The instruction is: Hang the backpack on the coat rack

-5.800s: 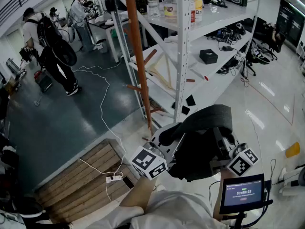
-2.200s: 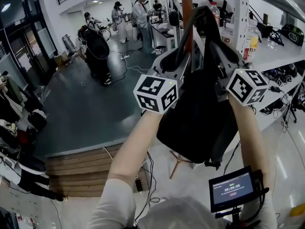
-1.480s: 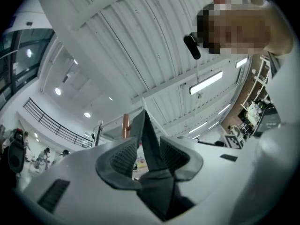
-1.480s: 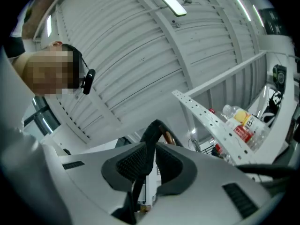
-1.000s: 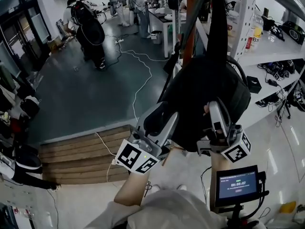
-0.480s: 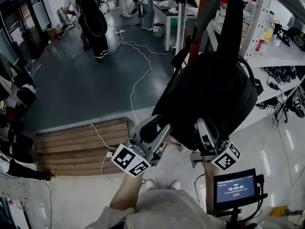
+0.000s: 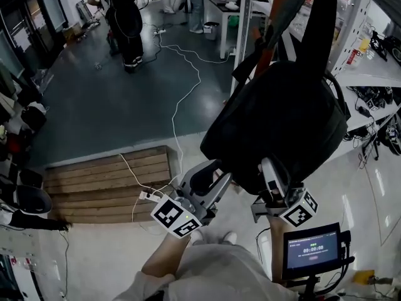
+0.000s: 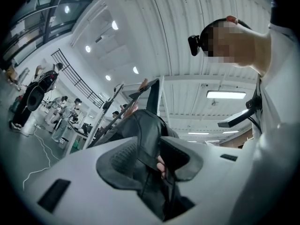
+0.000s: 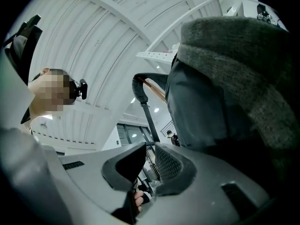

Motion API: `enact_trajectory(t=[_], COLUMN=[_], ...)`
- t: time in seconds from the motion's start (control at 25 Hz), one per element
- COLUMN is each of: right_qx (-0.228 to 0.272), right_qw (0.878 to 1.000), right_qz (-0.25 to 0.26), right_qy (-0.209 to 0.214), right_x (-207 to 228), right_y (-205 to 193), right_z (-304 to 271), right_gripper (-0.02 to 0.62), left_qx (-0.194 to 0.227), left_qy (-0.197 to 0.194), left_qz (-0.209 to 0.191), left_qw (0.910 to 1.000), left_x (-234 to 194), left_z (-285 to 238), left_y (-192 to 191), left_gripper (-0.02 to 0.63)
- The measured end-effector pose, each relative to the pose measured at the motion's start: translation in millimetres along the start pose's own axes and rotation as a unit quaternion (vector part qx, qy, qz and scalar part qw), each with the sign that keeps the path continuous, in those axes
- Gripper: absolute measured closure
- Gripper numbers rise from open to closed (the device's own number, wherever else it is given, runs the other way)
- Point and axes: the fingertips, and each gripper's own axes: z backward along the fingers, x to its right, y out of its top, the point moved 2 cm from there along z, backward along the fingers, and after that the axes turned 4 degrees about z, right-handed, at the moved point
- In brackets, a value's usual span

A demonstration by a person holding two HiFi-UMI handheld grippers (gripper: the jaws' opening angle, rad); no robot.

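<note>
- Beneath the backpack, in the head view, the left gripper and the right gripper reach up to its underside; it is black, rounded, smooth cloth, and its straps run up beside the orange wooden coat rack and out of frame; the small screen below it shows digits too small to read; a slatted wooden pallet and a white cable on the dark floor lie to its left; a white metal shelf stands to its right.
- Left gripper view: the left gripper has its ribbed dark pads clenched on a flat black strap.
- Right gripper view: the right gripper has its jaws narrowly parted with nothing between them; the backpack's grey, coarse-woven body sits just right of them.
</note>
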Motion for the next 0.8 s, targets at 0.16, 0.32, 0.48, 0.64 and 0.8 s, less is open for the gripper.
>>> enact_trajectory(t=[0.16,0.32,0.48,0.64,0.8], right_qx=[-0.009,-0.015,-0.014,-0.009,-0.004], right_qw=[1.0,0.999,0.999,0.999,0.999], right_qz=[0.012,0.027,0.027,0.029,0.03], right_qy=[0.0,-0.011,-0.015,-0.014,-0.015], right_x=[-3,-2,-3,0,5], right_y=[1,-1,-1,3,6], right_z=[0,0,-2,-3,-3], right_gripper=[0.543,0.543,0.543,0.545,0.545], left_qx=[-0.007,0.004,0.018,0.021,0.015], left_qy=[-0.003,0.0,0.005,0.001,-0.008], left_qz=[0.004,0.012,0.018,0.012,0.006], left_qw=[1.0,0.9999,0.9997,0.9997,0.9998], left_x=[2,-1,-6,-6,-4], left_z=[-1,-3,-4,-10,-20], left_y=[-7,0,12,18,15], left_gripper=[0.465,0.465,0.465,0.465,0.465])
